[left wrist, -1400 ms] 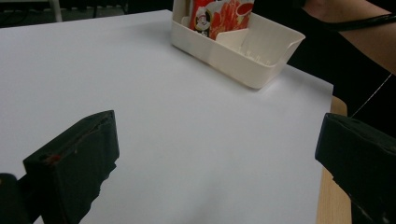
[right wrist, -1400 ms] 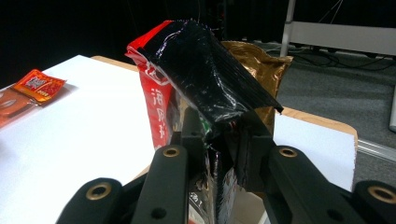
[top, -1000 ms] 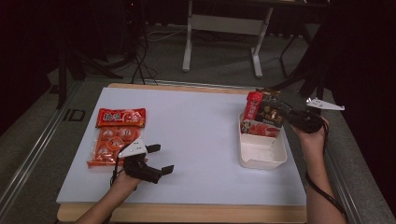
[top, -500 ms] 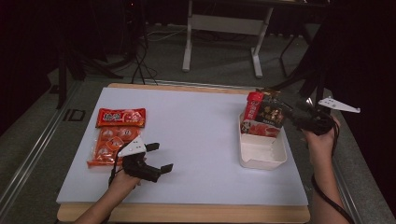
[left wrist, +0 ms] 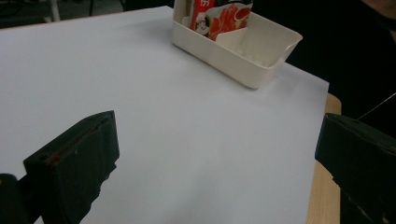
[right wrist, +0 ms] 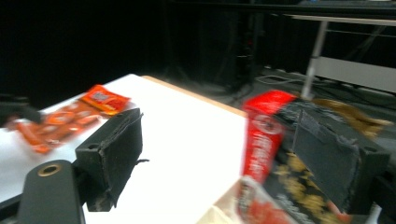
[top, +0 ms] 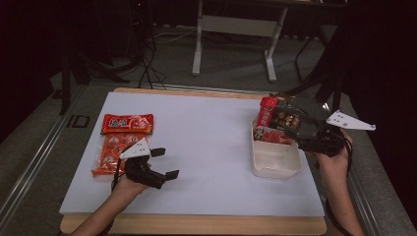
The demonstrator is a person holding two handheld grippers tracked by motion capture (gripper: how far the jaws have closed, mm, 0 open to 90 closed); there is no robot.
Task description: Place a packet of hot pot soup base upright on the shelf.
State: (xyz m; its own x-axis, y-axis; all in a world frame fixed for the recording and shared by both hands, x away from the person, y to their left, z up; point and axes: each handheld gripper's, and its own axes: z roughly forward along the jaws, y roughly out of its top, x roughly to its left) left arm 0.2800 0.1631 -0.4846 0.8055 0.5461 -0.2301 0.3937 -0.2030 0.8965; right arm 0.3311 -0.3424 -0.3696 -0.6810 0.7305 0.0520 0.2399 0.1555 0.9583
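Right claw [top: 300, 132] spread, raised beside dark snack packet [top: 287, 120] in tray [top: 275, 164].

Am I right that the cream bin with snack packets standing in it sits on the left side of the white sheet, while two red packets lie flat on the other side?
Not quite: the cream bin sits on the right side of the white sheet, as the high view shows. The snack packets do stand in it, and the two red packets lie flat on the left side.
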